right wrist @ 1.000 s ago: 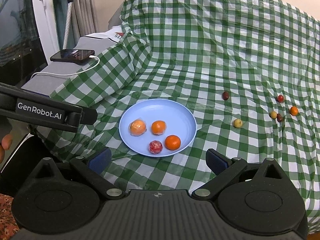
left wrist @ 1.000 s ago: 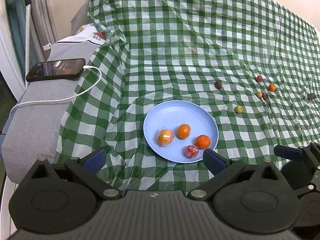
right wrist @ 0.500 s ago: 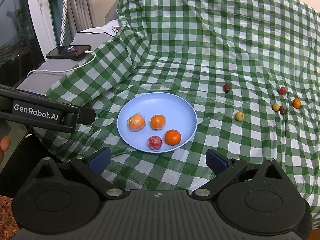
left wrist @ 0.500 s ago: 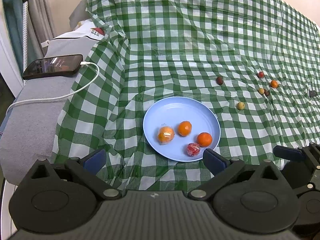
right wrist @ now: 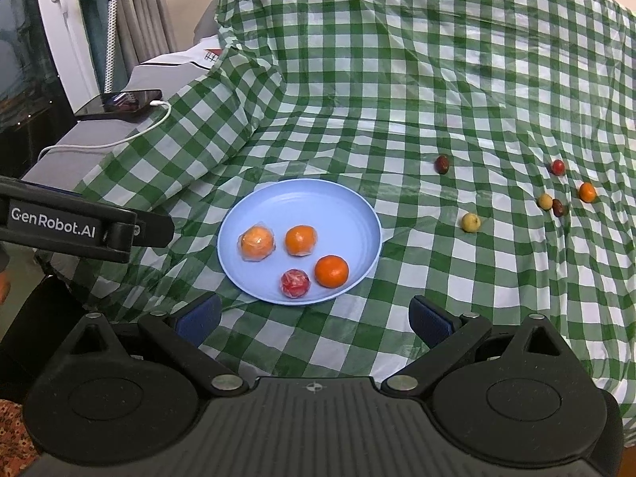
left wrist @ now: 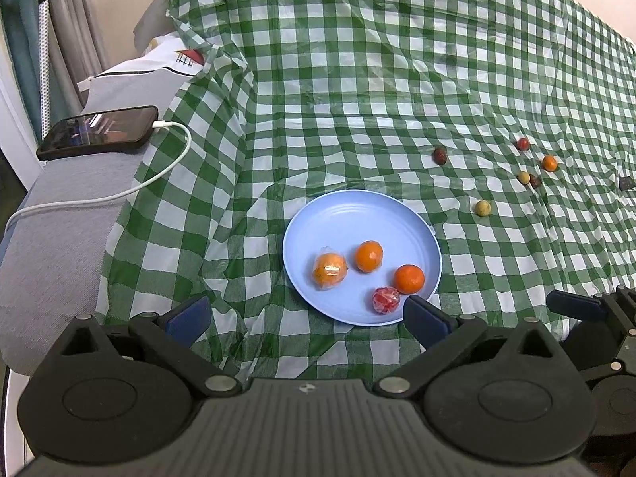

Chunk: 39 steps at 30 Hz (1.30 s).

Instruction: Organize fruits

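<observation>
A light blue plate (left wrist: 349, 214) (right wrist: 302, 202) lies on the green checked cloth. It holds a wrapped orange (left wrist: 329, 271) (right wrist: 257, 241), two bare oranges (left wrist: 369, 256) (left wrist: 409, 278) and a wrapped red fruit (left wrist: 384, 299) (right wrist: 295, 282). Several small fruits lie loose to the right: a yellow one (left wrist: 482, 207) (right wrist: 470, 222), a dark red one (left wrist: 439, 155) (right wrist: 442, 163), a small orange one (left wrist: 549, 162) (right wrist: 587, 192). My left gripper (left wrist: 306, 314) is open and empty just short of the plate. My right gripper (right wrist: 314, 320) is open and empty, also near the plate's front edge.
A phone (left wrist: 99, 131) (right wrist: 119, 103) on a white cable lies on a grey padded ledge at the left. The cloth rises in folds at the back. A small dark object (left wrist: 626, 183) sits at the far right. The left gripper's arm (right wrist: 71, 222) shows in the right wrist view.
Both grippers have moved forward a little toward the plate; the fruits and plate have not moved. Both stay open.
</observation>
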Motion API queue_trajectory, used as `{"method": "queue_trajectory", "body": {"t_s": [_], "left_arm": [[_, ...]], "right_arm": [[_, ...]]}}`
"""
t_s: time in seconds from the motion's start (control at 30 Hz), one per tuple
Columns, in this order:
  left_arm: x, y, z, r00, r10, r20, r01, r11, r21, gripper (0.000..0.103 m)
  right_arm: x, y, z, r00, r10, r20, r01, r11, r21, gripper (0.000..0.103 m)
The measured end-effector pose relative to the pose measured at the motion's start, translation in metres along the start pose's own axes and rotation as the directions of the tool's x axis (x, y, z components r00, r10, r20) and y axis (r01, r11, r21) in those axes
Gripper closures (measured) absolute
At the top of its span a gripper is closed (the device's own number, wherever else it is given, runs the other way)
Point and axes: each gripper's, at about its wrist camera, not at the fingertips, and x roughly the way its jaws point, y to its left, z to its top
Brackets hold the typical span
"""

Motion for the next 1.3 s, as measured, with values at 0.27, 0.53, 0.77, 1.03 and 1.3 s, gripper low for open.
{"method": "queue_trajectory", "body": {"t_s": [0.27,0.53,0.77,1.03,1.3], "left_arm": [[0.008,-0.009,0.009,1.0,-0.009,-0.008,0.009,1.0,0.018,0.0],[0.019,-0.024,0.023,1.0,-0.025,-0.016,0.026,0.999,0.046,0.0],[0.031,-0.046,0.037,0.999,-0.042,-0.025,0.044,0.996,0.077,0.0],[0.057,-0.082,0.06,0.997,-0.063,-0.043,0.068,0.991,0.118,0.0],[0.104,-0.127,0.088,0.994,-0.094,-0.062,0.103,0.98,0.171,0.0]], "right_arm": [[0.004,-0.014,0.003,1.0,-0.024,0.001,0.024,0.999,0.03,0.003],[0.009,-0.043,0.005,0.997,-0.079,-0.001,0.079,0.993,0.092,0.003],[0.012,-0.074,0.007,0.991,-0.134,0.005,0.132,0.983,0.125,0.003],[0.017,-0.127,0.008,0.976,-0.22,0.007,0.214,0.955,0.204,0.003],[0.037,-0.194,0.012,0.947,-0.321,0.005,0.307,0.911,0.274,0.003]]}}
